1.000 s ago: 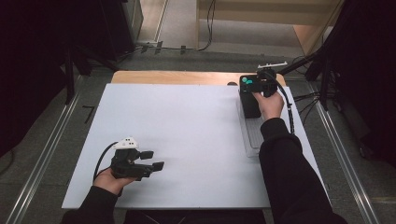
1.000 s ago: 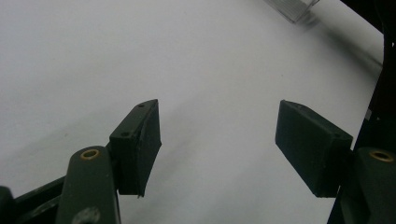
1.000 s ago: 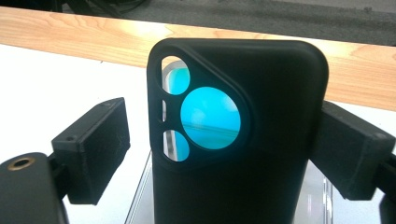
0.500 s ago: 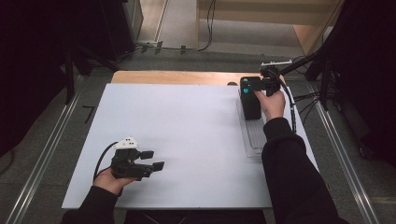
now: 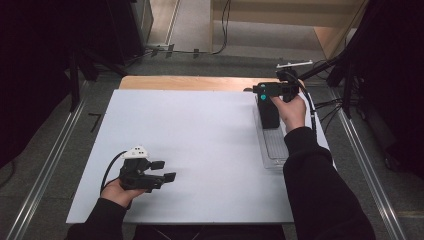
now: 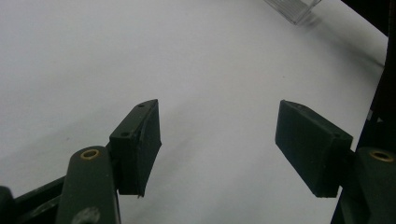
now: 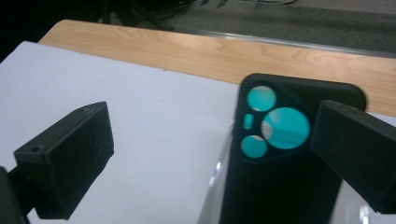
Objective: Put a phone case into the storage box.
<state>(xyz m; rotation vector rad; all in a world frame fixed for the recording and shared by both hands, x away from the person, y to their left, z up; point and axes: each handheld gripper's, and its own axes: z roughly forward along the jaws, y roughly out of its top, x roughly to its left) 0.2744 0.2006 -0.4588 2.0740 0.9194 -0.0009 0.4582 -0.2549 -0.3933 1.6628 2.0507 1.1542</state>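
White counter [image 5: 200, 130] at upper right: our right gripper [image 5: 260, 91] has just spread its fingers and lifted off the black phone case [image 5: 268, 113], so we judge it placed in the clear tray [image 5: 274, 150]. Our left gripper [image 5: 162, 172] waits, fingers apart, pinching nothing.

1. The person wears a black long-sleeved top; both sleeves [image 5: 320, 190] end in ribbed cuffs at the wrists.
2. The left gripper [image 5: 165, 170] is black, with a white angular piece on top and a black cable looping from its rear.
3. Its pads [image 6: 140, 144] are dark, flat and rectangular, fixed to arms with brass-ringed screw holes.
4. The right gripper [image 5: 256, 90] is black, with two teal dots on its side and a dark cable.
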